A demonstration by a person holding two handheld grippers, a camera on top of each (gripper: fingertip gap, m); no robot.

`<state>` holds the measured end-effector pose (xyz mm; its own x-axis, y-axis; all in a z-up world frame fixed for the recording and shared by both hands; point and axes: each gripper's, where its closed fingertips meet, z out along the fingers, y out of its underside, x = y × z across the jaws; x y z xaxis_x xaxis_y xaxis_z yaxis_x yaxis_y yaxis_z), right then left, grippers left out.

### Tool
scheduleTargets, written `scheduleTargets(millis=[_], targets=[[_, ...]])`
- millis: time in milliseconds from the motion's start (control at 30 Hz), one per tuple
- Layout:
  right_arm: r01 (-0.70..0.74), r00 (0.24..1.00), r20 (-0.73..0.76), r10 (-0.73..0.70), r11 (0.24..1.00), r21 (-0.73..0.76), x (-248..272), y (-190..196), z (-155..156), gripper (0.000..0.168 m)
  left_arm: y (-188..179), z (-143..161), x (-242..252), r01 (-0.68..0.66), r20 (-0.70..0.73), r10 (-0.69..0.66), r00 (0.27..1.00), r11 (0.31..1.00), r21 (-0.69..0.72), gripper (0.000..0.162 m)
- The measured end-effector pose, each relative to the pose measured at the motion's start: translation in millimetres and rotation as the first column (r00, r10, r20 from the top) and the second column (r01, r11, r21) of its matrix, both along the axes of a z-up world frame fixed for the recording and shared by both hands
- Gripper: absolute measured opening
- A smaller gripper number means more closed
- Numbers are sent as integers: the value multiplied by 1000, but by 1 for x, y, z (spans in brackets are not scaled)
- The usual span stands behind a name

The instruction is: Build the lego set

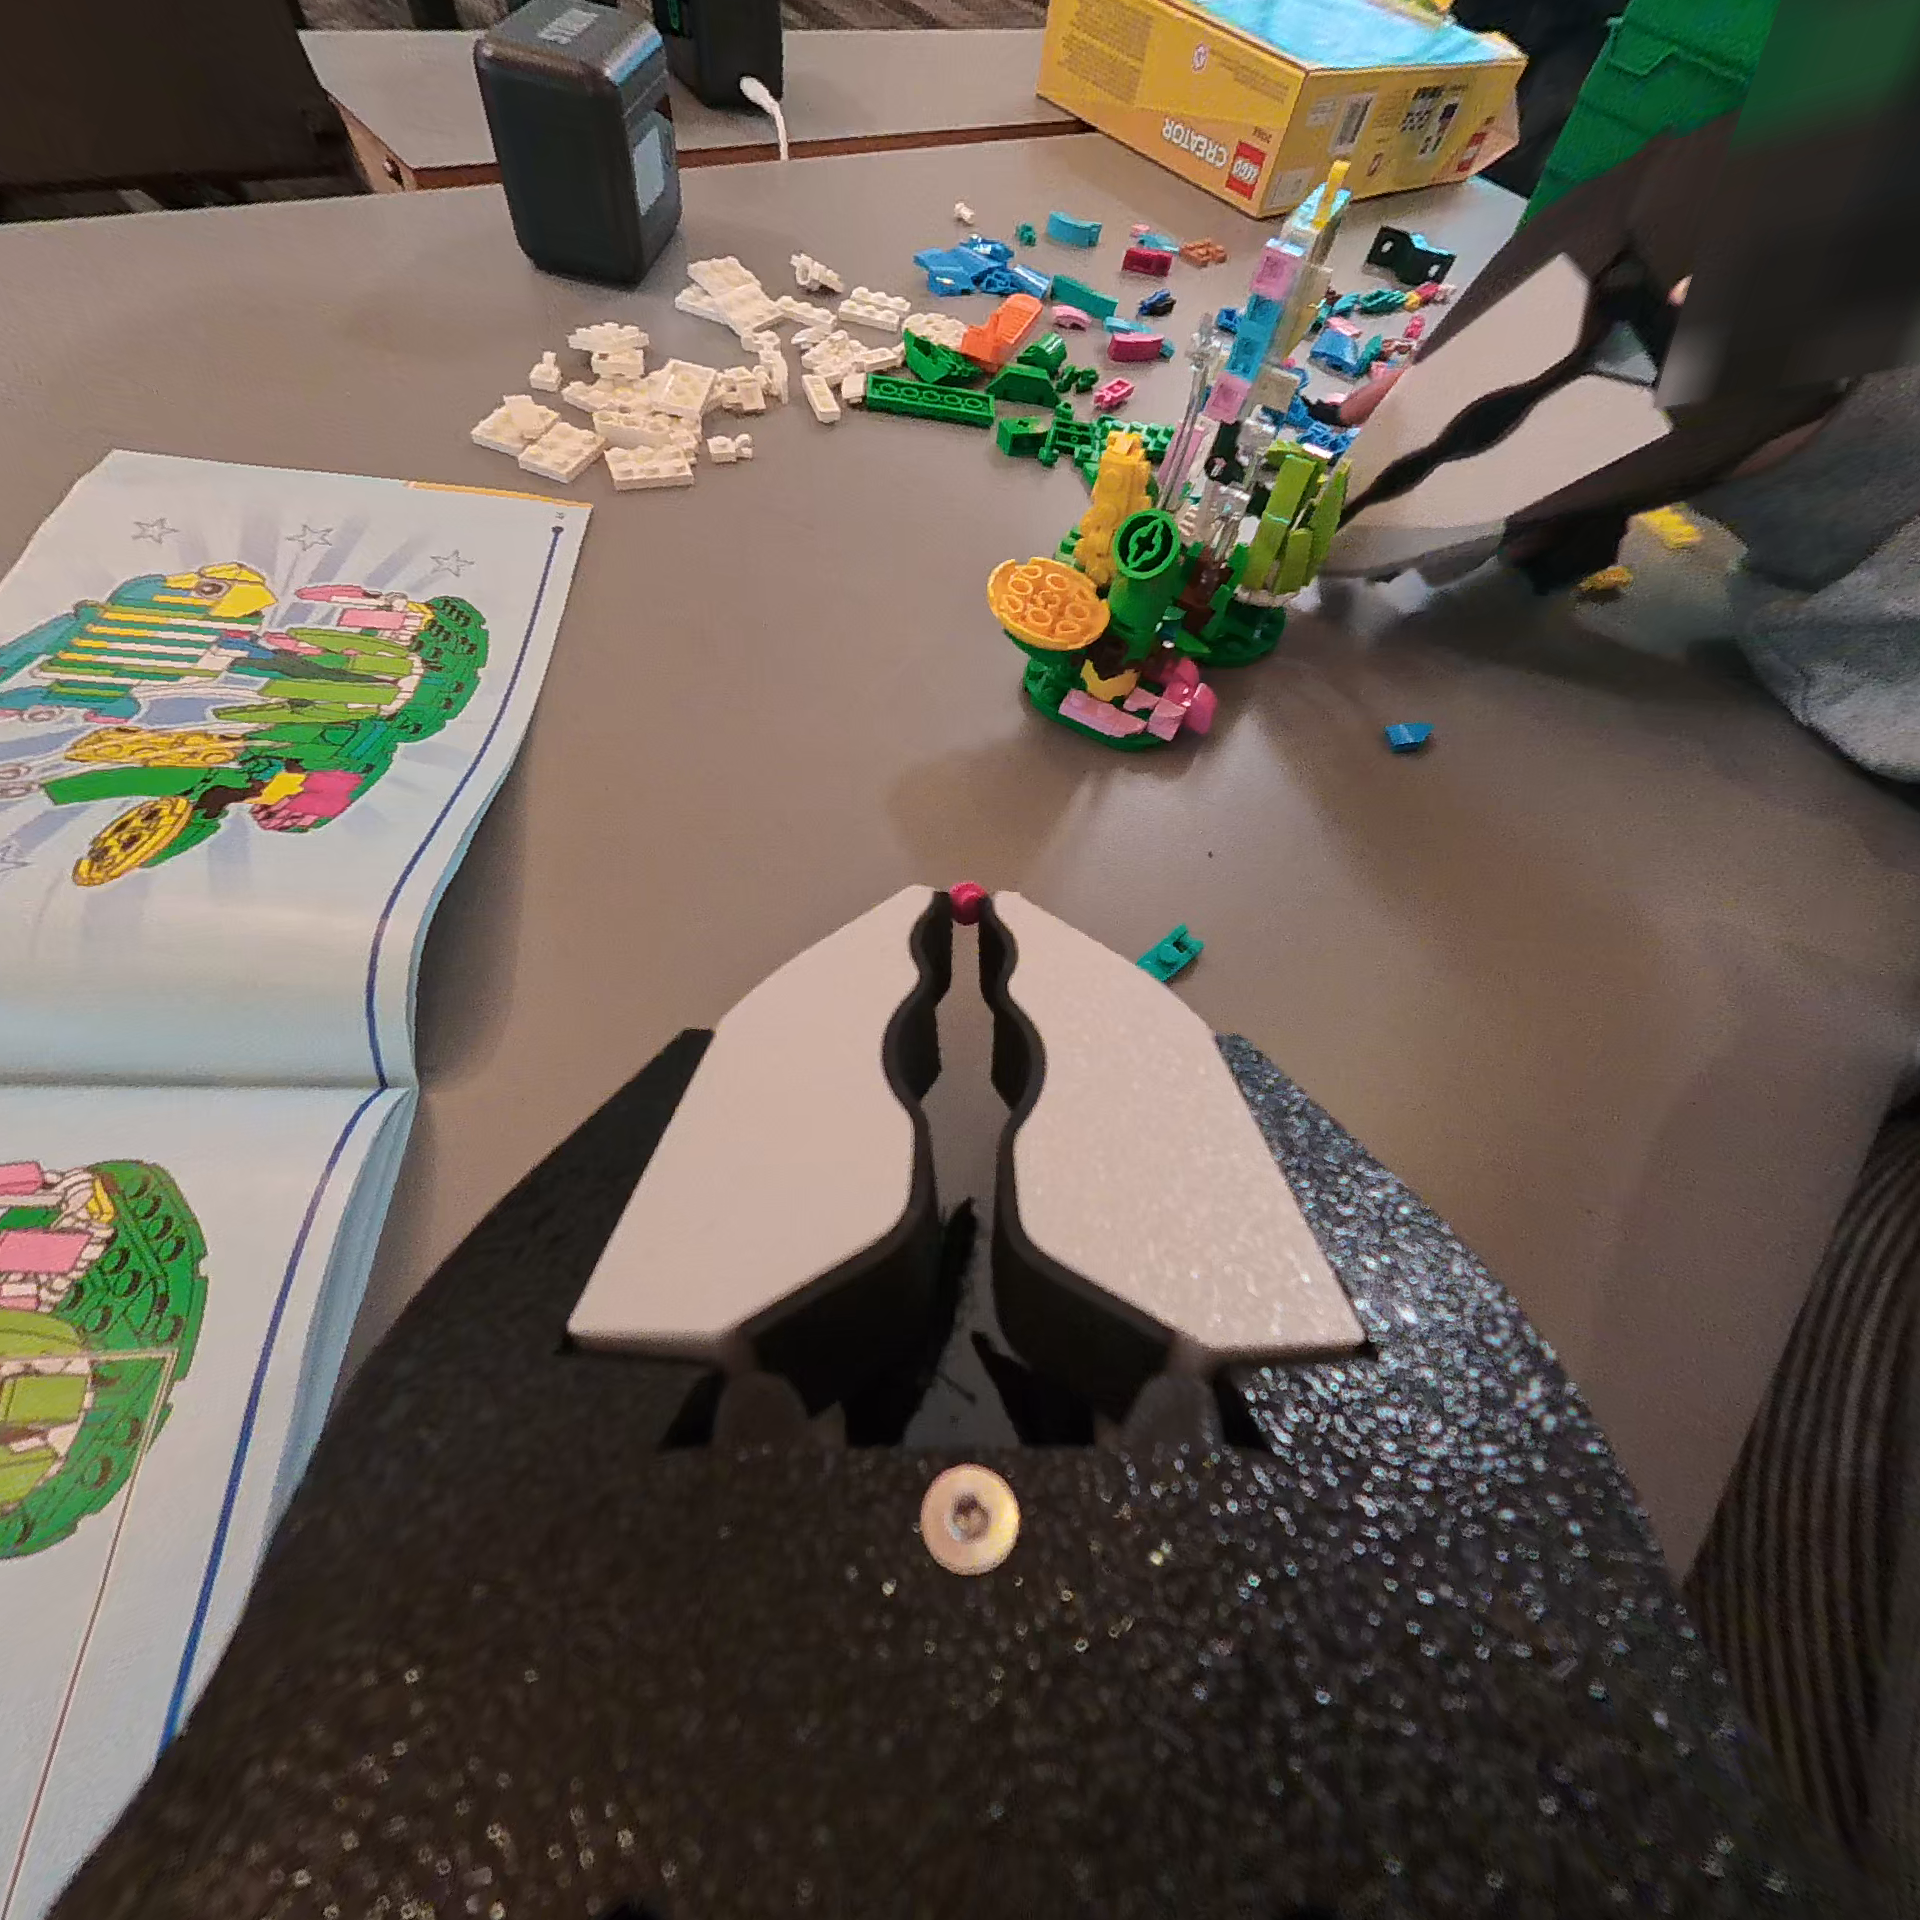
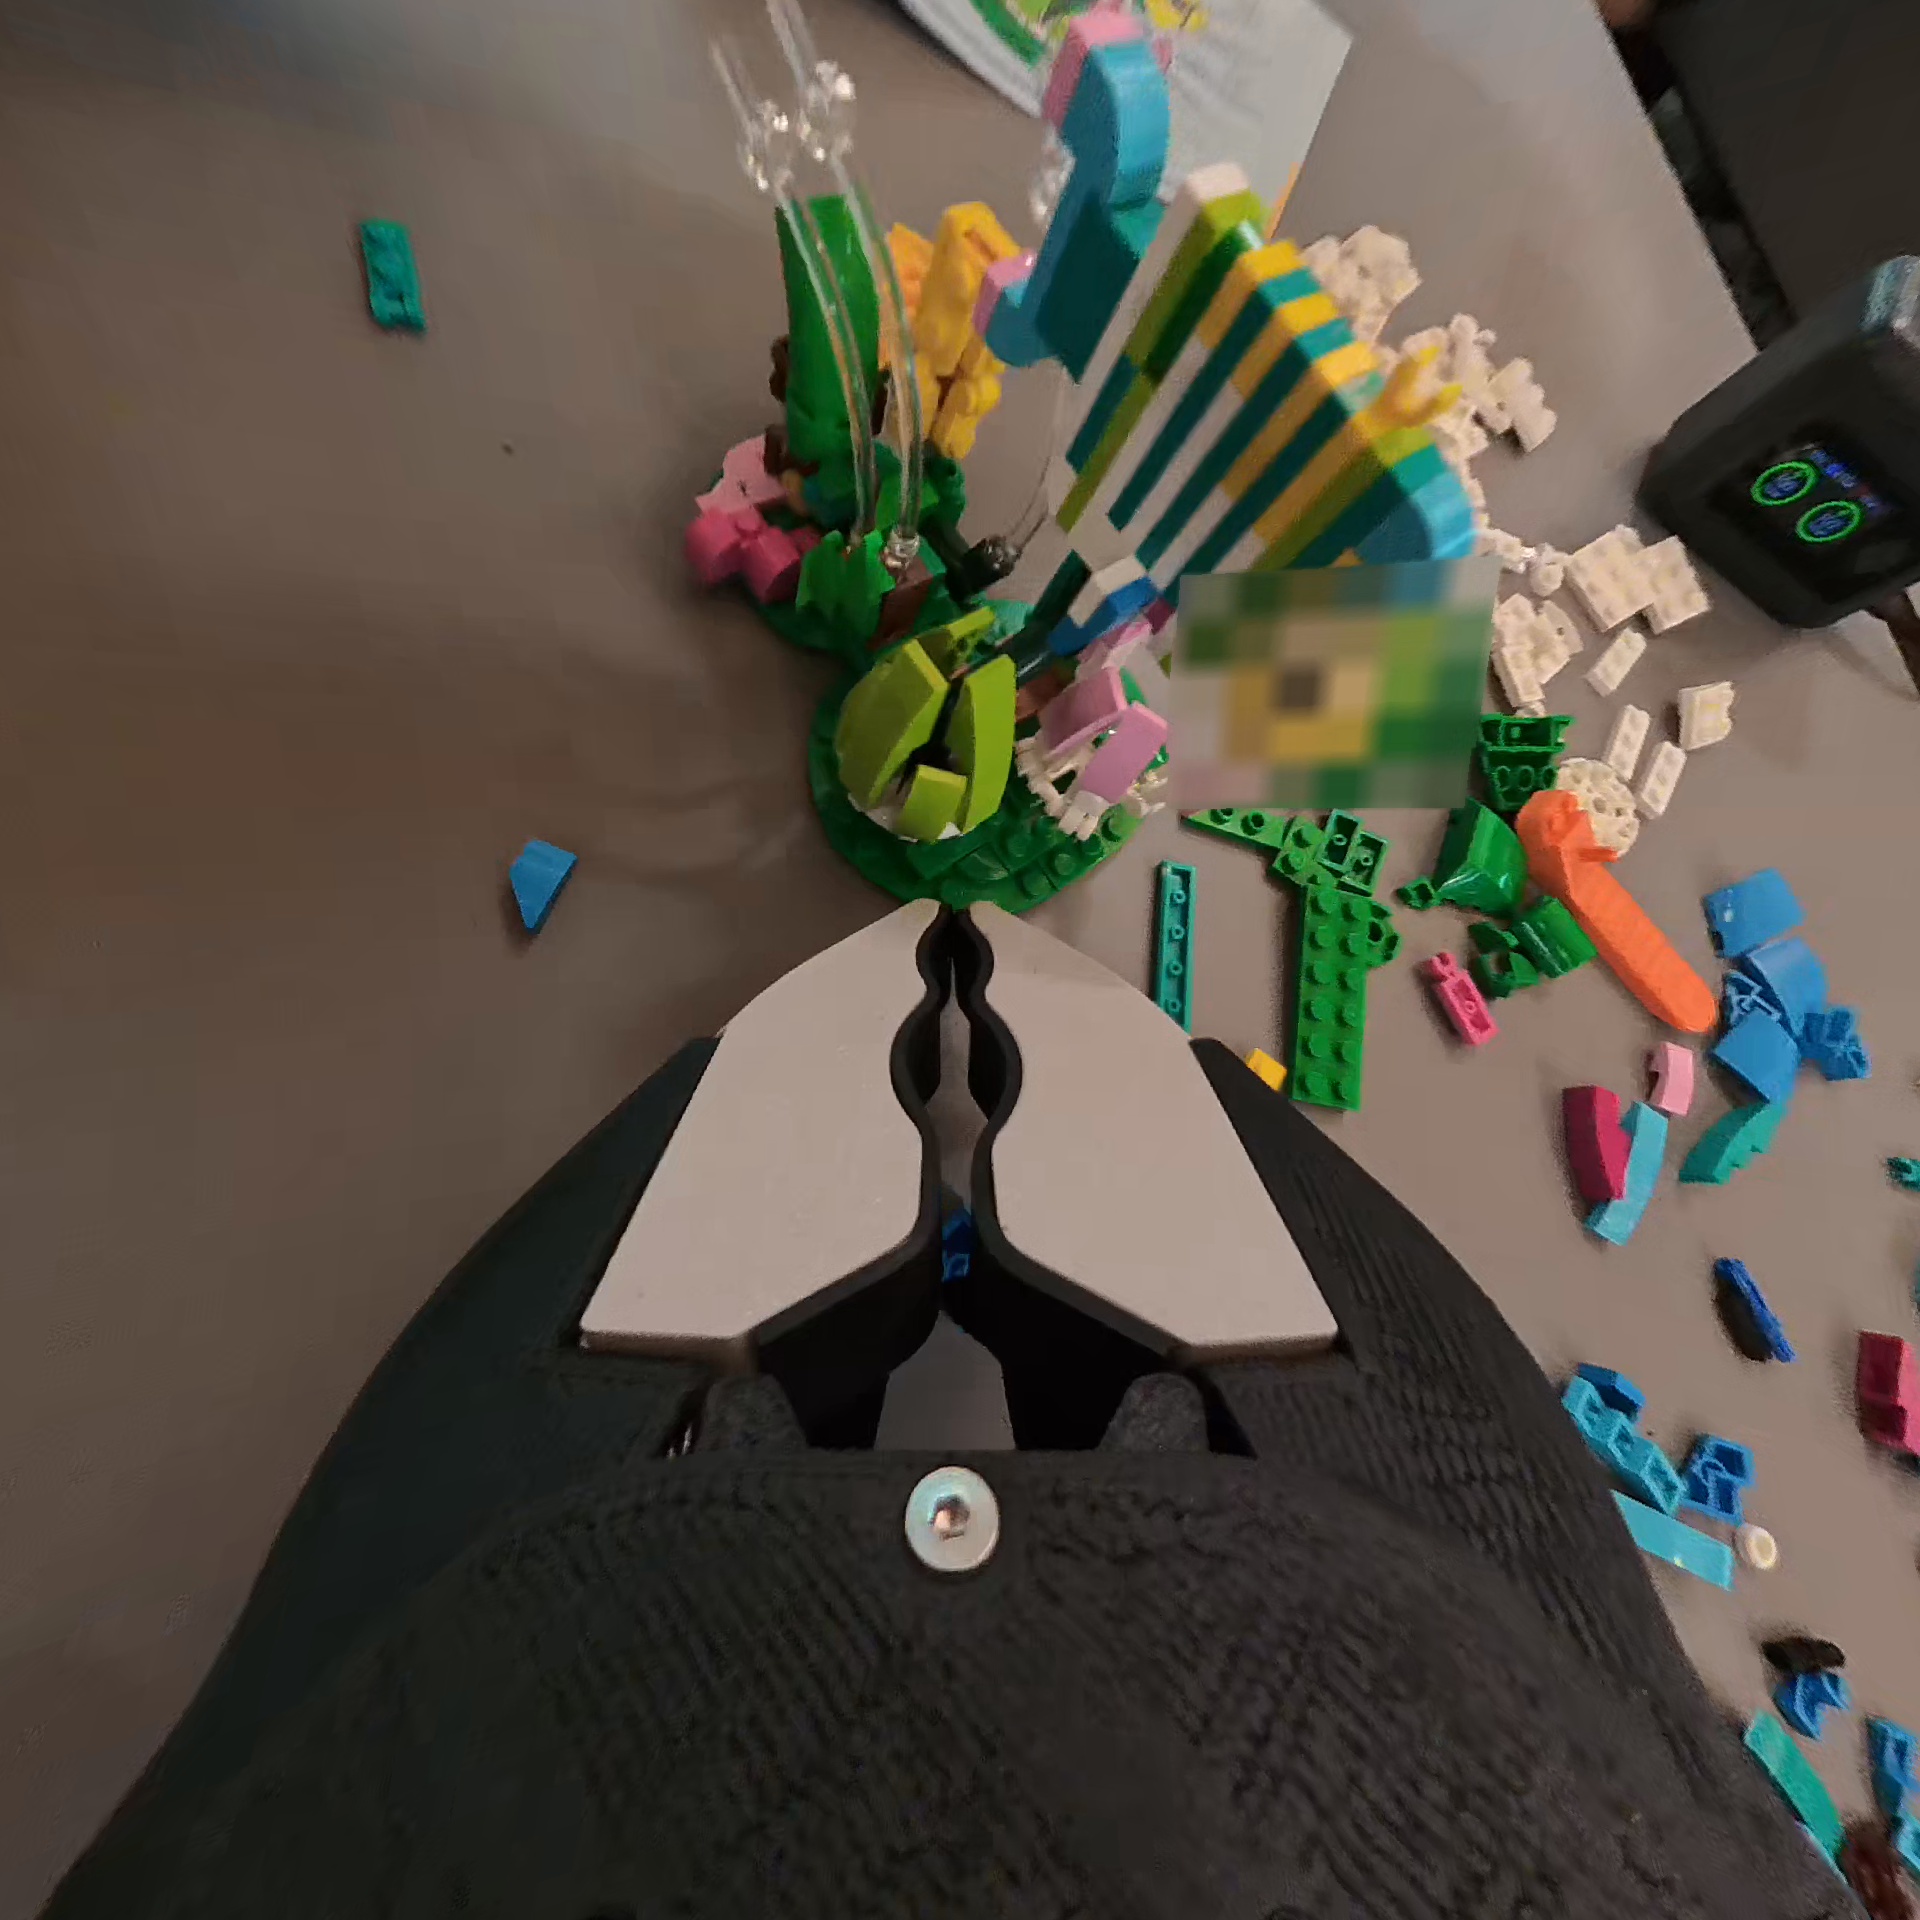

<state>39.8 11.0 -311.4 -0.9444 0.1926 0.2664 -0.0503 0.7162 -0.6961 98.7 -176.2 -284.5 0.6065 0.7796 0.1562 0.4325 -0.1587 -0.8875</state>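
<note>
Left tongs [image 1: 966, 914] pinching one magenta stud [image 1: 966, 902], right tongs [image 2: 951, 925] closed empty beside one built model [image 2: 935, 748].

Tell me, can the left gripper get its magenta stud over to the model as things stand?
Probably yes. The left gripper pinches the magenta stud, and bare table lies between it and the model. The right gripper sits at the model's far side.

Surface [image 1: 727, 675]: smooth matt grey laminate. Lego model [image 2: 935, 748]: glossy hard plastic, with clear plastic stems. Instruction booklet [image 1: 260, 727]: satin printed paper. Left gripper [image 1: 966, 906]: rough grainy black plastic body, matt grey jaws, shiny metal screw [image 1: 968, 1518]. Box [image 1: 1278, 94]: yellow card.
</note>
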Motion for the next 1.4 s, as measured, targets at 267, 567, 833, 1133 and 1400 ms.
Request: scheduleTargets(millis=[267,567,833,1133,1400], targets=[[19,1000,18,-19,999,32,-2,-17,-8,0,14,35,-6,80,-91,-74,993,995,66,4],[91,996,-9,-93,983,-162,-17,-14,20,0,55,101,-50,234,-270,-261,927,964,-131,5],[322,880,-193,-433,845,-427,-72,50,77,1,54,138,-138,86,-407,-156,900,979,-185,4],[499,680,-285,-675,711,-495,-101,138,107,2,49,101,-178,-54,-371,19,929,995,-84,4],[593,479,-177,-860,466,-657,-117,227,120,4,20,87,-170,-221,-440,189,878,975,-22,4]])
